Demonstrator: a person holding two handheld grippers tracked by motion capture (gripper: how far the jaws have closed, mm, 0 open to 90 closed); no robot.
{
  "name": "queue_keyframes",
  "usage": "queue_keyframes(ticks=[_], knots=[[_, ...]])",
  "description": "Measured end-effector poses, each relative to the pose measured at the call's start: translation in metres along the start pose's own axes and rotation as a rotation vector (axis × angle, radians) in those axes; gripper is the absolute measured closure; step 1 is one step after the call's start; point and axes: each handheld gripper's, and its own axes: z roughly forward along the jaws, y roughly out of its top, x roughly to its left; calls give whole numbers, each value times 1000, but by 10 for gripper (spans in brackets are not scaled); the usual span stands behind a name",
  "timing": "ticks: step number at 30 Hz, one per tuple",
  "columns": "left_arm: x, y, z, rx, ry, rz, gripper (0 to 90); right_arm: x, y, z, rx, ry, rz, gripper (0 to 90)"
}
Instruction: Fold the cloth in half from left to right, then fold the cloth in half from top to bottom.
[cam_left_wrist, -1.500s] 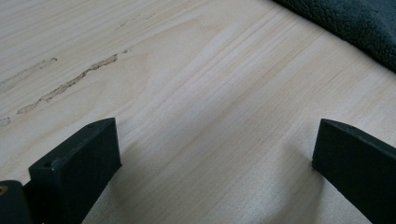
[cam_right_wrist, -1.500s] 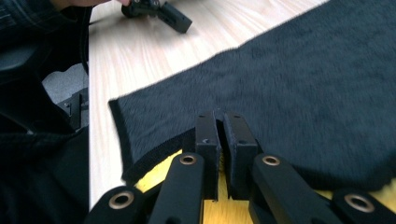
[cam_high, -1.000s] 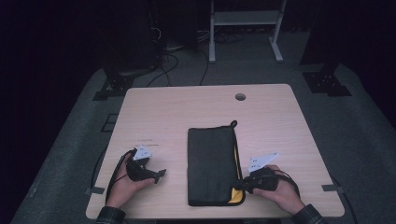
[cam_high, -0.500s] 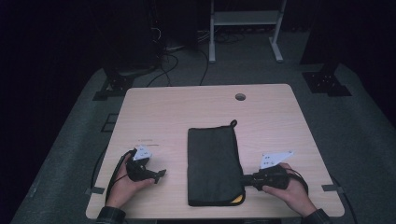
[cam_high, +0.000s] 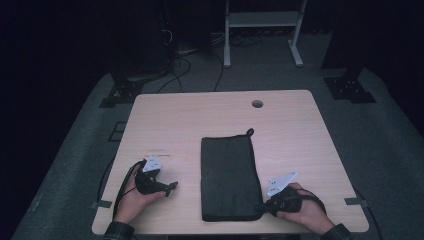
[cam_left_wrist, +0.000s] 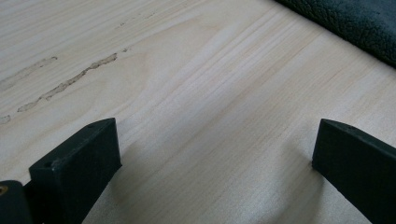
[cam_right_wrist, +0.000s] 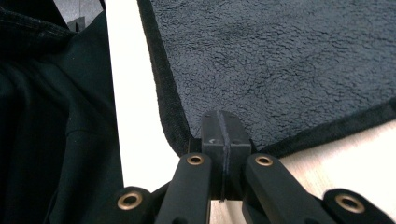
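A dark fleecy cloth (cam_high: 230, 177) lies flat, lengthwise, on the pale wooden table (cam_high: 200, 115), with a small loop at its far right corner. My right gripper (cam_high: 262, 206) sits at the cloth's near right corner. In the right gripper view its jaws (cam_right_wrist: 222, 128) have just closed further and stand pressed together on the very corner of the cloth (cam_right_wrist: 280, 56). My left gripper (cam_high: 172, 187) rests on bare wood to the left of the cloth. Its jaws (cam_left_wrist: 210, 154) are wide open with nothing between them, and the cloth's edge (cam_left_wrist: 355, 23) shows farther off.
A round cable hole (cam_high: 257, 103) sits near the table's far edge. Behind the table the floor is dark, with cables and a white metal frame (cam_high: 260, 20). A dark sleeve (cam_right_wrist: 51, 116) lies to the left in the right gripper view, past the table's edge.
My right hand has shifted slightly at the cloth's near right corner. A yellow patch seen there earlier no longer shows. The left hand has stayed put.
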Motion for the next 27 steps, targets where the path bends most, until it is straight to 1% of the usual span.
queue_keyframes(ticks=[1,2,3,4,6,7,8,10,13,14,16,18,19,21,22,23,24,25,26,27], knots=[[0,0,0,0,-1,0,0,0,1,0,-9,-1,2,848],[0,1,-1,3,1,0,6,-2,2,-1,-34,-3,10,812],[0,2,-1,6,1,-5,31,-5,3,-2,-52,-8,17,793],[1,3,-1,4,1,-5,46,-8,5,-4,-68,-32,23,750],[1,5,1,6,-3,-13,49,-16,8,-7,-106,-71,40,690],[0,7,1,9,-8,-12,60,-20,10,-8,-121,-91,51,637],[0,8,2,0,-10,-11,67,-25,12,-9,-136,-118,61,584],[-1,13,3,-2,-17,-5,67,-35,16,-10,-159,-142,90,544],[-1,21,6,-19,-36,-5,94,-48,23,-12,-187,-185,107,490],[-1,24,8,-22,-46,-8,104,-52,25,-13,-196,-201,111,486],[-1,30,10,-31,-49,3,114,-59,29,-14,-211,-213,118,473],[0,35,13,-43,-56,1,135,-69,34,-14,-218,-236,123,467],[1,38,14,-46,-57,7,147,-73,36,-14,-226,-243,127,465],[2,45,16,-50,-62,15,192,-81,41,-14,-224,-257,124,459],[3,49,18,-63,-60,13,203,-85,43,-14,-229,-263,127,458],[5,53,19,-70,-68,7,222,-89,46,-13,-232,-264,128,452],[6,57,21,-68,-69,-2,244,-93,49,-12,-225,-271,132,451],[8,61,22,-72,-68,-7,246,-97,51,-12,-226,-280,132,451],[9,65,24,-84,-70,-6,254,-101,54,-11,-230,-284,134,443],[10,69,27,-88,-71,-6,279,-105,56,-10,-222,-291,135,439]])
